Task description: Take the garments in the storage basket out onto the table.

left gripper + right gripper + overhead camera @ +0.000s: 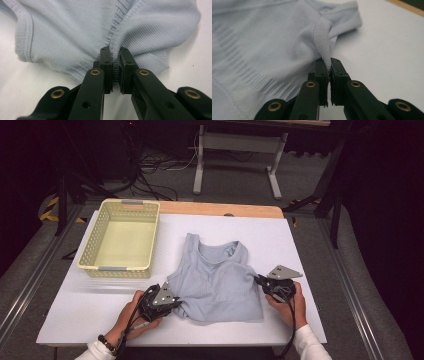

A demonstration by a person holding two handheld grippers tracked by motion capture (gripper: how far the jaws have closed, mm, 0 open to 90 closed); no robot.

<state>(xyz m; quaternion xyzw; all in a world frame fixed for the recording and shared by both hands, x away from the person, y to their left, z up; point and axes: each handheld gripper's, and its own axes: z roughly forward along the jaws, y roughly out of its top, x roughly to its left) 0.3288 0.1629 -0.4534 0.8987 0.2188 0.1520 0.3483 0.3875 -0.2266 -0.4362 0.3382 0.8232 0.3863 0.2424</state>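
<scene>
A pale blue ribbed tank top (216,277) lies on the white table (100,305), neckline towards the far side. My left gripper (176,304) is at its lower left edge, and in the left gripper view (115,56) its jaws are shut on a bunched ribbed hem of the top (75,32). My right gripper (258,280) sits at the top's right edge. In the right gripper view (329,65) its jaws pinch the ribbed armhole band of the top (262,50).
A pale yellow perforated basket (121,238) stands empty at the far left of the table. The wooden table edge (220,209) shows behind the white sheet. Beyond it are a table frame (240,150) and cables on the floor.
</scene>
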